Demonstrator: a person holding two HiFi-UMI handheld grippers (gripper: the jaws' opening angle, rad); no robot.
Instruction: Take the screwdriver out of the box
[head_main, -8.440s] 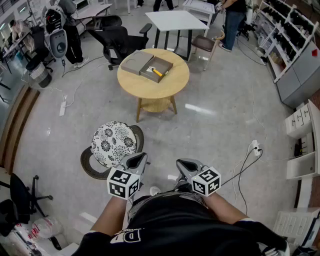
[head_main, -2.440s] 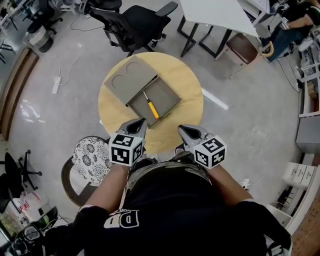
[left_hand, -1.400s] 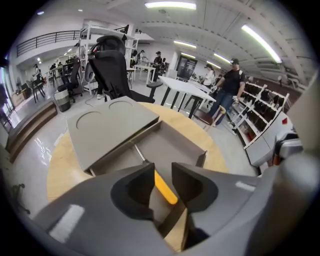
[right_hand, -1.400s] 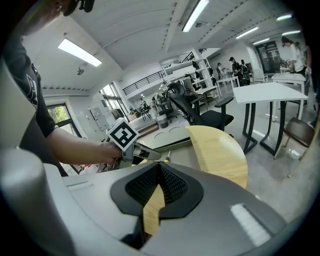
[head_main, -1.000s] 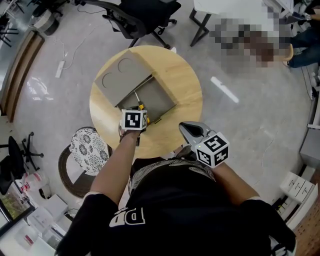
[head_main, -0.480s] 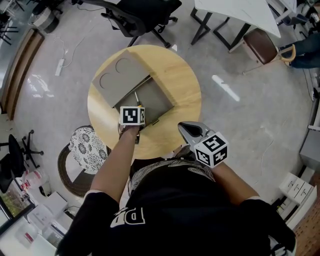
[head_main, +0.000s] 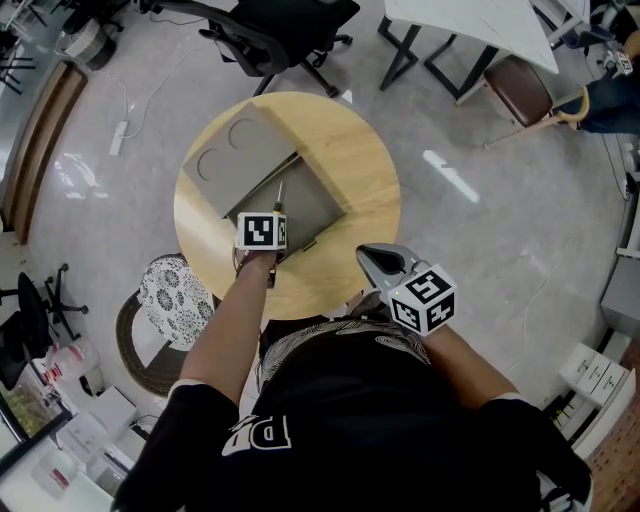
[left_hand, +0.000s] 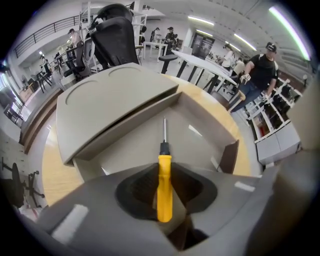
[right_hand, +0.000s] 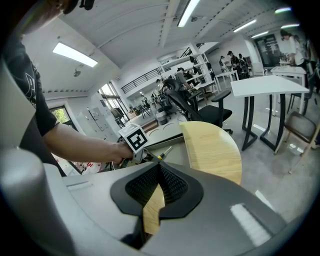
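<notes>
Closing left gripper (left_hand: 160, 192) fingers round the screwdriver (left_hand: 164, 170) handle lying between them in the box (left_hand: 202, 110) — right gripper (right_hand: 159, 182) pinched together, empty — then needs a firm clamp and a straight lift out.

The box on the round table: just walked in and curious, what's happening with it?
A person holds a gripper in each hand. The left gripper is down in the open box, jaws closing around the yellow handle of the screwdriver, which lies on the box floor. The right gripper hangs shut and empty beside the table.
</notes>
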